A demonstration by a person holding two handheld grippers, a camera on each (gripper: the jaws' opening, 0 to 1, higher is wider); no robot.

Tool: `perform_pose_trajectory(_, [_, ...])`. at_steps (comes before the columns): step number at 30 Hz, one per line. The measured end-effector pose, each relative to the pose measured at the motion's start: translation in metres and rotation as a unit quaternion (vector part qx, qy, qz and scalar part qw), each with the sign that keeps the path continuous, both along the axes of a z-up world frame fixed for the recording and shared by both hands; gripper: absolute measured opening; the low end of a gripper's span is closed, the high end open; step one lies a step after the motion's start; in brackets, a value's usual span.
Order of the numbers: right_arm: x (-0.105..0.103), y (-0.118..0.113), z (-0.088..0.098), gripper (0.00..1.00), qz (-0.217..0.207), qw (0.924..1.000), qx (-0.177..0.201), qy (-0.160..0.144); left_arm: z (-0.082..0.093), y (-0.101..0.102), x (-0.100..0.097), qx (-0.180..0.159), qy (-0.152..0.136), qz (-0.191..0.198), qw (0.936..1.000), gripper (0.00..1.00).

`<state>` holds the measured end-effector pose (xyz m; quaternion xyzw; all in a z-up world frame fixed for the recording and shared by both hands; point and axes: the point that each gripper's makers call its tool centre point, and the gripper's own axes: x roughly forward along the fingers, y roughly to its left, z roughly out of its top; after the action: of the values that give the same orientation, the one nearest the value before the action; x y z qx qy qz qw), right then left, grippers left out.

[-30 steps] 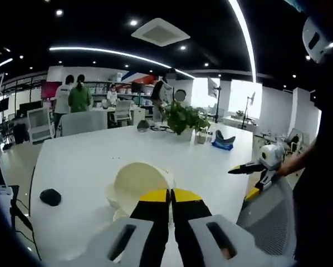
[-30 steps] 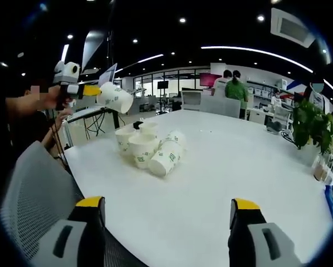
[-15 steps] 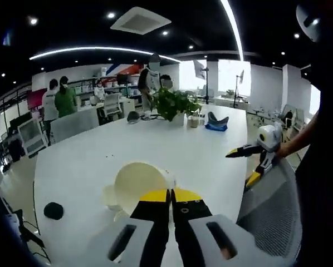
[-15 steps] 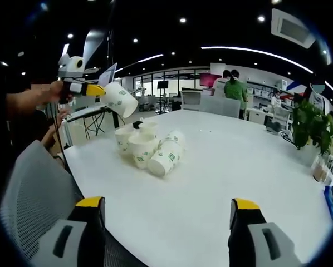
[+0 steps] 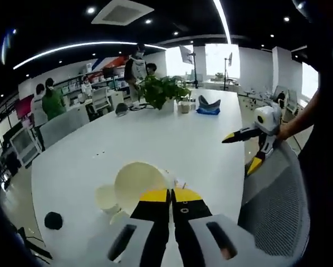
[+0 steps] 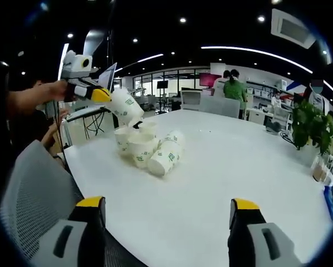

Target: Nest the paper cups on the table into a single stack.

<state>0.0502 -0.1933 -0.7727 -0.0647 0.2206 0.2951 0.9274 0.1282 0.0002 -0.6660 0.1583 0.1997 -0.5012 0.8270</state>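
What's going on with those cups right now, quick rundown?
Left tool shut on a paper cup, held tilted over the cup cluster. Right tool open, empty, back from the cluster. White table, nothing blocking.

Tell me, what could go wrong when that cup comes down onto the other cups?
1. The held paper cup hangs tilted in the left gripper, so it may catch a rim rather than nest.
2. The cluster of paper cups is crowded, some upright, some lying on their sides, near the white table edge by the mesh chair; a nudge could roll one off.
3. The right gripper is open and far from the cups, so nothing steadies them.
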Motion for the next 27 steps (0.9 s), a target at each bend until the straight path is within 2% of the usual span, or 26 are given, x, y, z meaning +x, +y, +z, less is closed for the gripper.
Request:
perform_pose_trajectory(7, [0.000,-0.001,0.000,0.93,-0.001,1.0000,0.000,-0.001,-0.023,0.002,0.008,0.063,0.006,-0.004,0.9980,0.00])
perform_pose_trajectory(13, [0.000,-0.001,0.000,0.93,-0.001,1.0000,0.000,-0.002,-0.032,0.007,0.013,0.079,0.011,-0.006,0.9968,0.00])
perform_pose_trajectory(18, [0.000,0.000,0.000,0.92,0.000,1.0000,-0.001,-0.001,-0.040,0.006,0.015,0.101,0.010,-0.014,0.9948,0.00])
perform_pose_trajectory(27, [0.000,0.001,0.002,0.92,-0.002,1.0000,-0.001,-0.001,-0.052,0.002,0.018,0.119,0.023,-0.023,0.9924,0.00])
